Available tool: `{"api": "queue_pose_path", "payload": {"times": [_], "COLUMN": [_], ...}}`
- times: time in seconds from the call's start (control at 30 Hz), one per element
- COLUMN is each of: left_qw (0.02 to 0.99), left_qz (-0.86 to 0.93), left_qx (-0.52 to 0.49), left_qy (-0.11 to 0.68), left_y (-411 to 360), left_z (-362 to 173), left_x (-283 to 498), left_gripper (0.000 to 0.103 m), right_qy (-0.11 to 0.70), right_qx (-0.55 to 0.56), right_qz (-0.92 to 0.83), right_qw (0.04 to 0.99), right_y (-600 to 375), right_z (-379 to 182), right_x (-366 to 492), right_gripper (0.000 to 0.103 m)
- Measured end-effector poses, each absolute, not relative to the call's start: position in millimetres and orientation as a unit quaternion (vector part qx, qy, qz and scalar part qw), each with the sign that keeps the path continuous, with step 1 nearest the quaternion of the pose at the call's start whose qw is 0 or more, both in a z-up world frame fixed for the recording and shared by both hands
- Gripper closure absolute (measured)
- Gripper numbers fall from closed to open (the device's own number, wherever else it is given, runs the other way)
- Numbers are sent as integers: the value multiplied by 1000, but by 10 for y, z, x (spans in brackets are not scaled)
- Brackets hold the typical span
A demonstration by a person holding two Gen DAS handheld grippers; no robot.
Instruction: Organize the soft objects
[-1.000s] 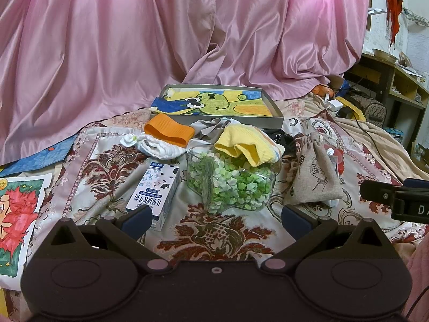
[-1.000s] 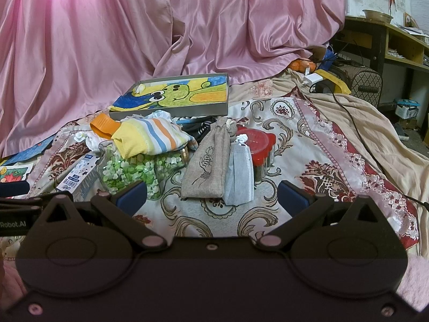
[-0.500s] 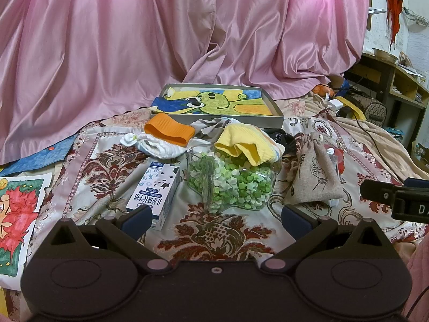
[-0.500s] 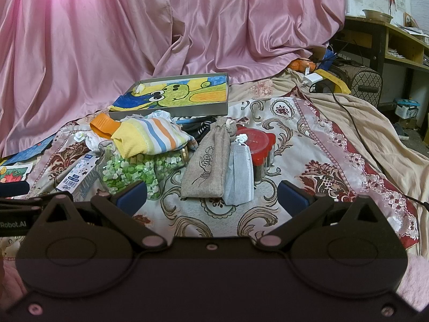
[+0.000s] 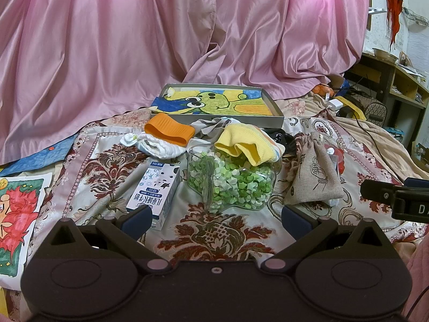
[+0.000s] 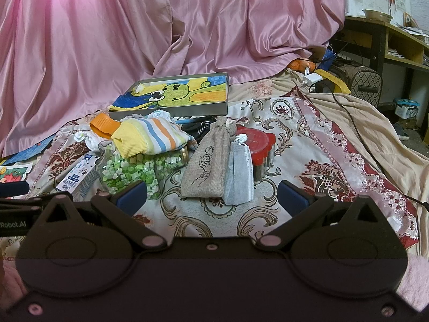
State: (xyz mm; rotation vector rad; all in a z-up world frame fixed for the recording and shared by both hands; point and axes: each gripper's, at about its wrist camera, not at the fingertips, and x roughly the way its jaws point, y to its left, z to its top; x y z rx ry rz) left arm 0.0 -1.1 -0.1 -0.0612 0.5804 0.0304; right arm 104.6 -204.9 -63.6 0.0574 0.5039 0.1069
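A yellow striped sock (image 6: pixel 150 138) lies draped over the top of a clear jar of green and white paper stars (image 5: pixel 232 181), the landmark at the middle of the clutter. Just left of the jar lies a small milk carton (image 5: pixel 154 191) printed with Chinese characters too small to read surely. Behind the jar on its left sit an orange band (image 5: pixel 169 128) and a white bundled sock (image 5: pixel 154 146). Right of the jar a burlap drawstring pouch (image 6: pixel 207 162) with a dark line drawing leans beside a grey face mask (image 6: pixel 238 173), and both rest against red-lidded containers (image 6: pixel 256 141). Behind the jar stands a shallow grey tray (image 6: pixel 174 111) lined with a crayon picture of a green frog.

All of this rests on a surface covered by a cream cloth with dark red and brown floral ornaments (image 6: pixel 308 145). A pink satin curtain (image 5: pixel 187 35) fills the backdrop behind the tray. Far right of the jar are wooden shelves (image 6: pixel 396 43), a white charger with a cable (image 6: pixel 311 77) and a patterned bag.

The left gripper (image 5: pixel 214 216) hovers near the jar with its jaws wide apart and nothing between them. The right gripper (image 6: pixel 211 194) is likewise spread and holds nothing; the letters "Robot.AI" show on the left gripper's body at the frame edge.
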Motion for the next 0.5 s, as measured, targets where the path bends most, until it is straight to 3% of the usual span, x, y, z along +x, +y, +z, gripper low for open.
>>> {"api": "queue_pose_path", "payload": {"times": [0.5], "left_qw": [957], "left_qz": [14], "left_qx": [-28], "left_qy": [290], "left_y": [18], "left_z": [-30], "left_x": [-4], "left_gripper": [1], "right_qy": [250], "right_qx": [27], "right_qz": [52], "right_qw": [966], "right_y": [-2051], "right_z": [-624], "right_x": [1046], "right_gripper": [0]}}
